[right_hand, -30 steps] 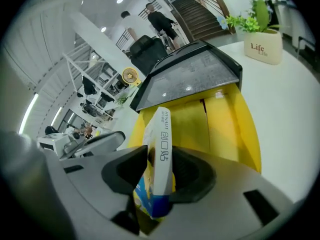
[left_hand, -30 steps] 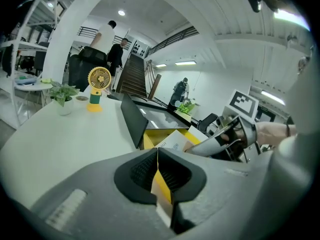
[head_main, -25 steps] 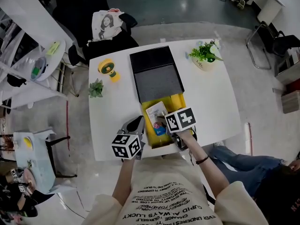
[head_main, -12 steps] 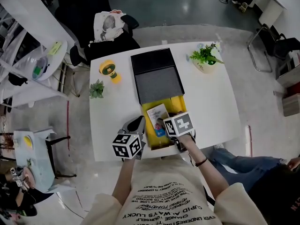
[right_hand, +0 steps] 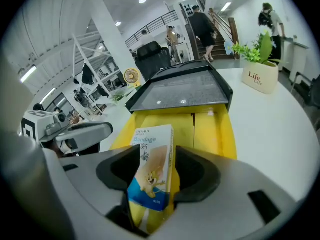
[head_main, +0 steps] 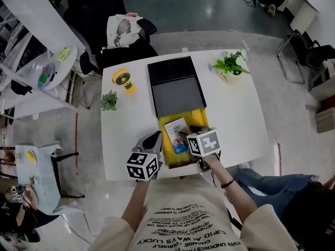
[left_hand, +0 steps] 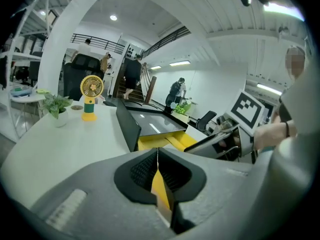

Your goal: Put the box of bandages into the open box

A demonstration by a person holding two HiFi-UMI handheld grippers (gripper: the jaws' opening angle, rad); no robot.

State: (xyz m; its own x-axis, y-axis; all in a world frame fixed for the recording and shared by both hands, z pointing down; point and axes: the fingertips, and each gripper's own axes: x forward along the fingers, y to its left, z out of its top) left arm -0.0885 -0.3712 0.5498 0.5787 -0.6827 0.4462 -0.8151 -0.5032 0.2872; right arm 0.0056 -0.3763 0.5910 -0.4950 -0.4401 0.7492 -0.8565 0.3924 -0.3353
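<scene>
Standing tilted, the box of bandages [right_hand: 150,169] shows a white-and-blue face printed "HYNAUT" and "Bandage" above a cartoon mouse. It rests inside the open yellow box [right_hand: 215,134], towards the near end. The jaws of the right gripper [right_hand: 159,153] flank it; they have just been opening and stand apart, with the bandage box between them and not pressed. Left gripper [left_hand: 157,151]: jaws closed on the yellow box's left wall. Black lid [right_hand: 185,91]: lying open at the yellow box's far end. White pot [right_hand: 260,79] marked "Life", holding a green plant, stands well apart on the white table [head_main: 230,109].
</scene>
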